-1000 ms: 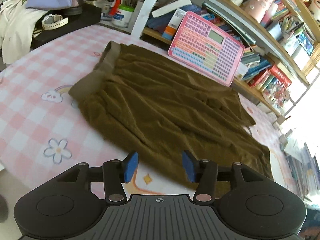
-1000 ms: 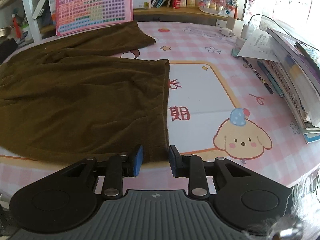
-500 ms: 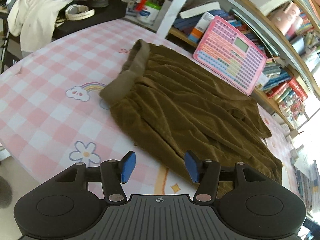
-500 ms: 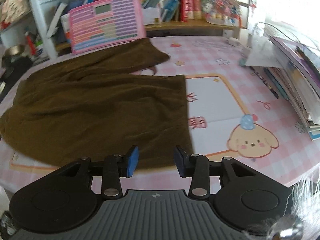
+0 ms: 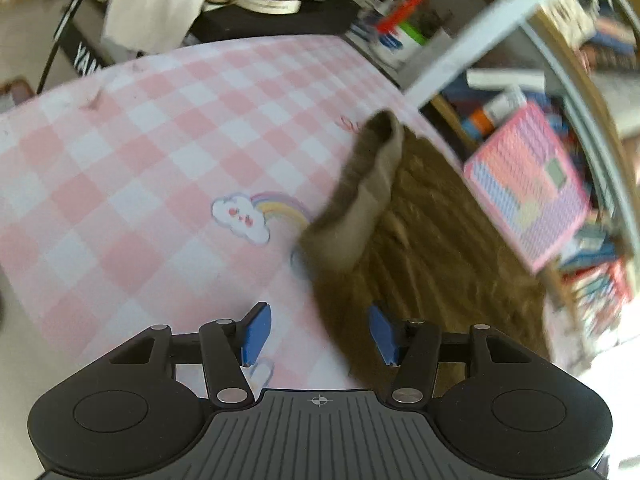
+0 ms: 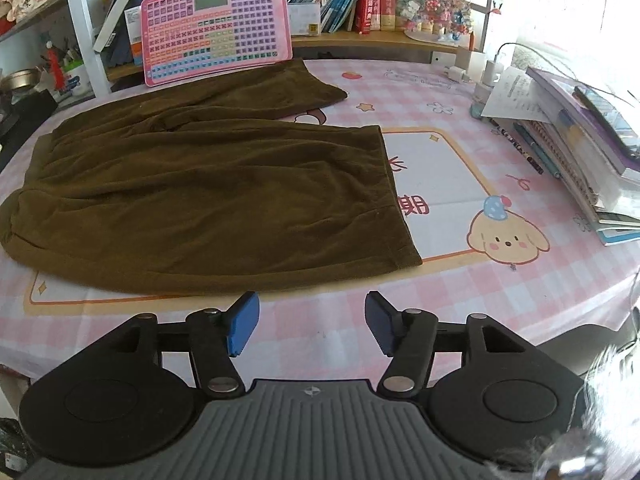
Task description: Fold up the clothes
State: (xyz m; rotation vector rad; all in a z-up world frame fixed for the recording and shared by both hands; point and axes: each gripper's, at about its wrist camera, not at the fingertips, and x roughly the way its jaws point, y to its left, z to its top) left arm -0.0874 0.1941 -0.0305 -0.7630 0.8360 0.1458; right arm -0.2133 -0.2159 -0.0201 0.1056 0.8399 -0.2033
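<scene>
Where pink checks cover the worktop (image 6: 500, 280), brown trousers (image 6: 208, 200) lie flat.
Left gripper (image 5: 318, 334) and right gripper (image 6: 310, 324) spread, empty; blurred bookshelf (image 5: 560, 92), seemingly cluttered.

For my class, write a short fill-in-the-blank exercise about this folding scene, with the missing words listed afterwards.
1. The brown garment lies spread on a pink ____ tablecloth.
2. Both the left gripper and the right gripper are ____.
3. The cartoon beside the garment's hem is a ____.

Missing words: checked; open; puppy
</scene>
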